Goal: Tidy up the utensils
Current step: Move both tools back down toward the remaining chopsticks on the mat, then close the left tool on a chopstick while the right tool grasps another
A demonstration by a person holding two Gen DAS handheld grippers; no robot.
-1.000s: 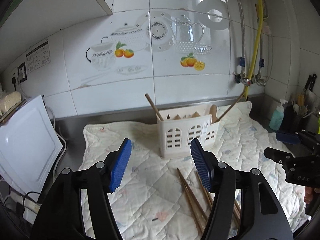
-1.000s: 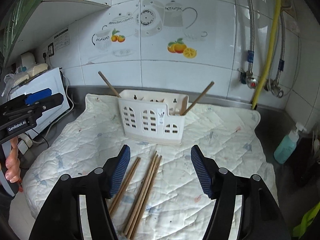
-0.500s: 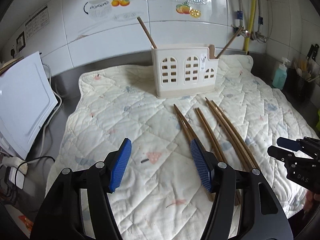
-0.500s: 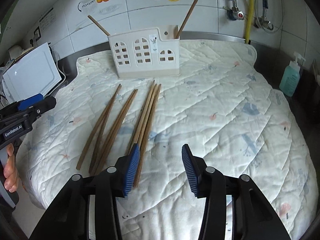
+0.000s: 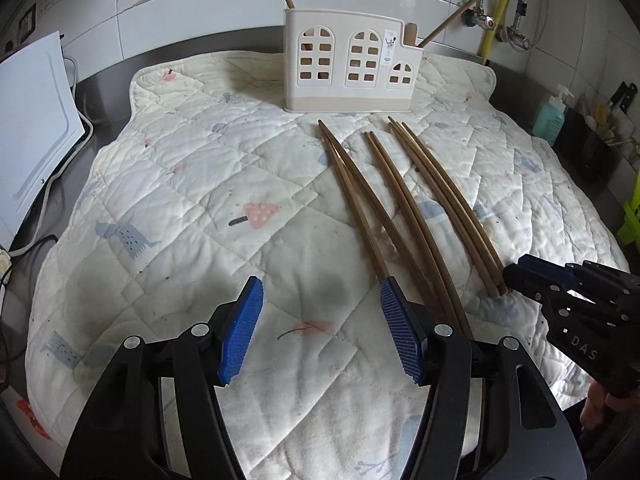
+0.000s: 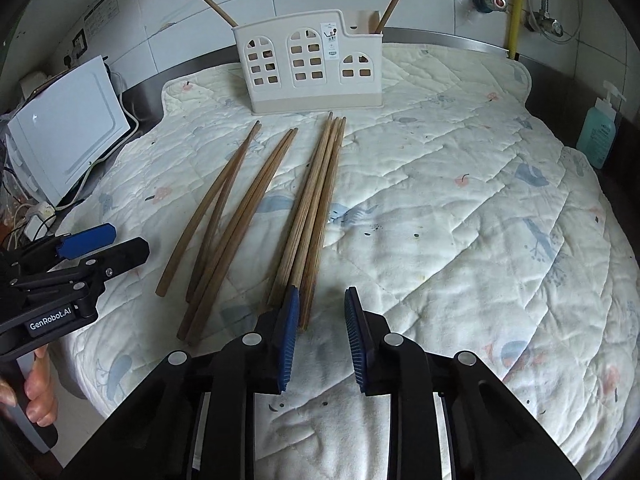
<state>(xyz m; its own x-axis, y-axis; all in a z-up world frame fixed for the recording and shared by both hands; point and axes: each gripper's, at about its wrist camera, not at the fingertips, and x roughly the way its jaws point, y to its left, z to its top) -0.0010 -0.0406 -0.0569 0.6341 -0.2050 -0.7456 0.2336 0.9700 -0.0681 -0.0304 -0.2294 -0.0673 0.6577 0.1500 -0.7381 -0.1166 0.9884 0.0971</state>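
Wooden chopsticks [image 6: 256,216] are lying loose on the quilted mat [image 6: 460,208], fanning from the white holder [image 6: 308,68] at the mat's far edge toward its near edge; the left gripper [image 5: 320,320] is hovering wide apart — holding nothing; the right gripper [image 6: 322,320] is sitting narrowly parted just beside the chopsticks' near ends.
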